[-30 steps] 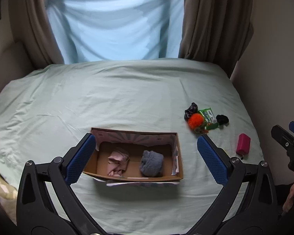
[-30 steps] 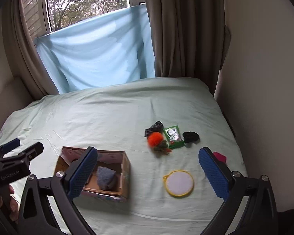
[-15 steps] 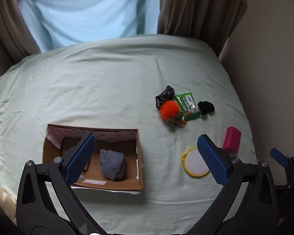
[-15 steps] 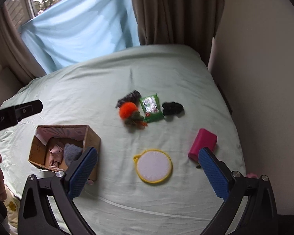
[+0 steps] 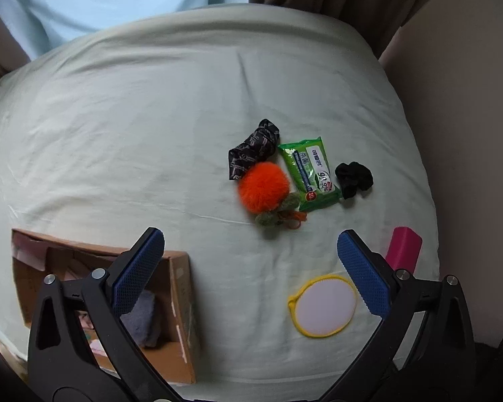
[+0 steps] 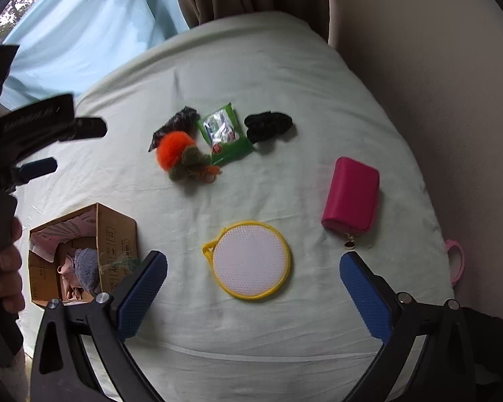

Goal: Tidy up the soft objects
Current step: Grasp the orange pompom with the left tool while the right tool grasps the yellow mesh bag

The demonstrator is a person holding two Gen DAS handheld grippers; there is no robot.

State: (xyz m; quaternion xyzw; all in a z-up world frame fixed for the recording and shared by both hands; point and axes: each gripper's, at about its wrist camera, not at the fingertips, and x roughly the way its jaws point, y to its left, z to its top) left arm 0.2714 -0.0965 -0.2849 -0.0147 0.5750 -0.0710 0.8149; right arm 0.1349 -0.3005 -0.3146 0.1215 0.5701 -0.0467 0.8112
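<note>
Both units empty. Left hand-held gripper spread wide, raised over the bed. Right hand-held gripper likewise spread wide, centred just short of the round yellow-rimmed mesh pad.

Cardboard box at near left of bed, already holding a grey rolled cloth and a pink garment. Still loose on the sheet: orange pom-pom with olive tufts attached, touching a dark patterned scrunchie and a green wet-wipe pack; black scrunchie just beside the pack; magenta zip pouch near the right edge.

Step judged in hand: reach for the next loose item, probably the mesh pad, given right unit's alignment. Recommended: lower squarely, fingers on opposite sides of the yellow rim, press lightly into the bedding to get under the thin edge, close firmly. Flat, limp item; likely to slip or fold if pinched shallow.

Clearances: wall close along right edge of bed; pouch near that drop, and a pink loop hangs over the side. Open sheet between pad and box, clear route for transfer. Left unit stands above the box; to be kept aside during drop-in. Box wall to be cleared from above.
</note>
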